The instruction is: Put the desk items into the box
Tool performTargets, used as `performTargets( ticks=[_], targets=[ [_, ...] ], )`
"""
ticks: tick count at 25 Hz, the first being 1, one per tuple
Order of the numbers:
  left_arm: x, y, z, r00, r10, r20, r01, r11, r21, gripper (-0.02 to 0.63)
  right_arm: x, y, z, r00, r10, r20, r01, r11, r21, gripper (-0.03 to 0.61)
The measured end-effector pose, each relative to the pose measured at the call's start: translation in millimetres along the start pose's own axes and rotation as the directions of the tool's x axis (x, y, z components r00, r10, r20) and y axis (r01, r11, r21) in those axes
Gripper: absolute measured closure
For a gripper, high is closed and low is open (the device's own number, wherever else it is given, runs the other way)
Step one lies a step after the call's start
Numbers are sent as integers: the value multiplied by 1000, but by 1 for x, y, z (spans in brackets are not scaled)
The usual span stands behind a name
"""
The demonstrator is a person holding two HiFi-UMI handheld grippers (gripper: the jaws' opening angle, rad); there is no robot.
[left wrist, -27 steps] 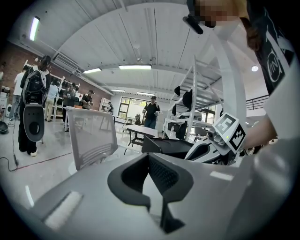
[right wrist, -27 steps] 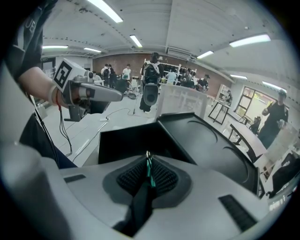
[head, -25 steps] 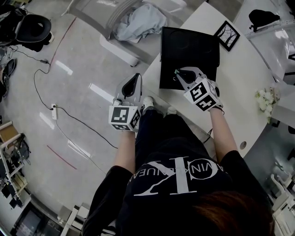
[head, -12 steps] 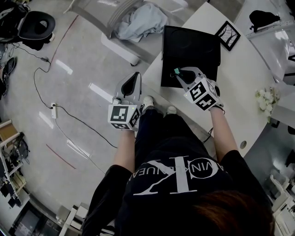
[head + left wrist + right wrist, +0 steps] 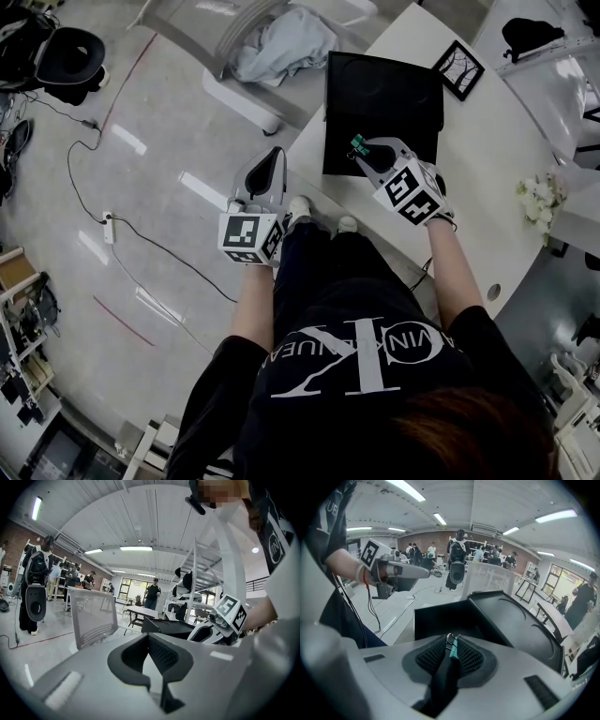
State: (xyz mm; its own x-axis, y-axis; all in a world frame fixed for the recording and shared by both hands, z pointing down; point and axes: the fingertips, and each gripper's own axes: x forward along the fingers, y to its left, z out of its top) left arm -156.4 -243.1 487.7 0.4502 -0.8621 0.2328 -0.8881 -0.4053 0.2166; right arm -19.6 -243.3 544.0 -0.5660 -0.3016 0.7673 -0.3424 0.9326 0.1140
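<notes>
White desk [image 5: 487, 178] ran along the upper right of the head view, black box [image 5: 384, 94] open at its near end. Right gripper [image 5: 361, 150] hung over the box's lower edge, jaws pinched on a small teal binder clip [image 5: 357, 143]. Left gripper [image 5: 278, 155] idle over the floor at left centre, jaws drawn together on nothing. Step: placing the clip. Next move likely: push further over the box, lower, release. Picture frame [image 5: 458, 70] and flowers [image 5: 542, 199] not yet boxed.
</notes>
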Motion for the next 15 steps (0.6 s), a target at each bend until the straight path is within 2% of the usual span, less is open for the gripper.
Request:
performTargets(
  ticks=[5,8,15],
  targets=[
    [0,-3,2,1000,-1,7,1,1000,4,603,-4,2,0,1000,6,11,-6,1000,-4,540],
    [1,-6,4,1000,-4,9,4,1000,8,603,-8,2,0,1000,4,21,-4,1000,4,483],
    [4,-15,9,1000,-15,17,15,1000,23,603,-21,-3,0,997,-21,68,16,996,86,487]
  ],
)
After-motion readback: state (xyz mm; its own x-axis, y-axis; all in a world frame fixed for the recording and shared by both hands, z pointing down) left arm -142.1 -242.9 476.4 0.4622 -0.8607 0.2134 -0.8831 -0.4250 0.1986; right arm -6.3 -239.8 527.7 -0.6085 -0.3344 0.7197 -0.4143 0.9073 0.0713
